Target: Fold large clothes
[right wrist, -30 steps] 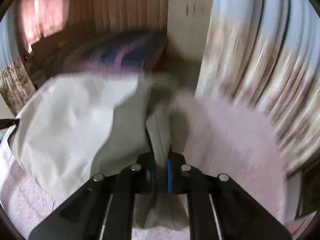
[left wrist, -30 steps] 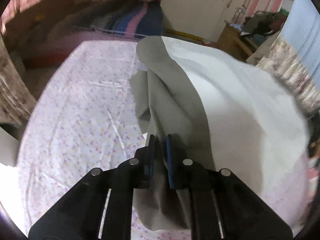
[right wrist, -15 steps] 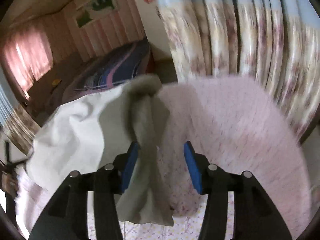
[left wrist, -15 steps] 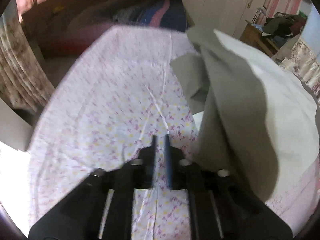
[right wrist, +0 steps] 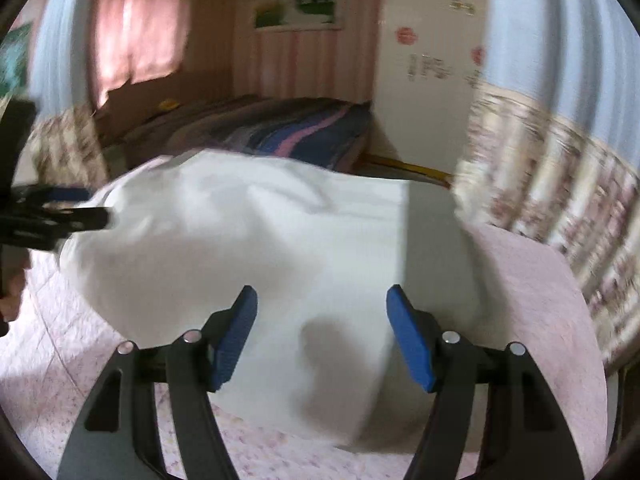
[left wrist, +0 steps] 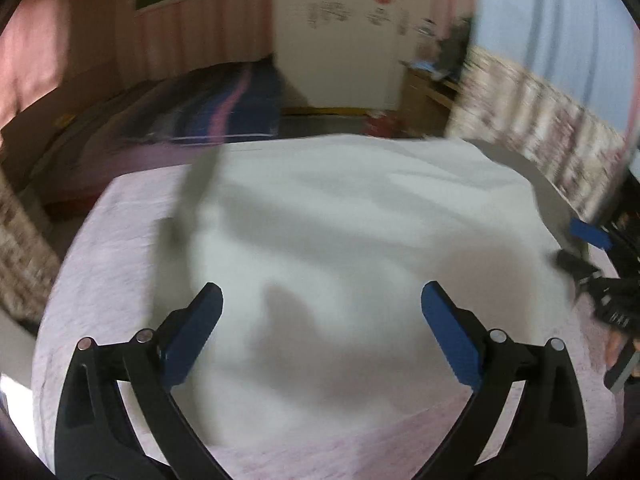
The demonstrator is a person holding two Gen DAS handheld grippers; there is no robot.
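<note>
**One garment, two released tools**

One white garment [left wrist: 340, 248] lies spread on the pink floral bed [left wrist: 112, 264]. Left tool [left wrist: 322, 312] and right tool [right wrist: 322, 312] both gape, empty, over it; blur hides whether they touch.

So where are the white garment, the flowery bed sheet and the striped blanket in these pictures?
white garment [left wrist: 352, 248]: left wrist view, middle of the cloth.
flowery bed sheet [right wrist: 532, 304]: right wrist view, bare part at right.
striped blanket [right wrist: 296, 136]: right wrist view, pink stripe.

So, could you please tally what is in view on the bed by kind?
Large white cloth garment: 1
Pink floral bed sheet: 1
Open black hand-held gripper with blue pads: 2, left, right
Total: 4
</note>
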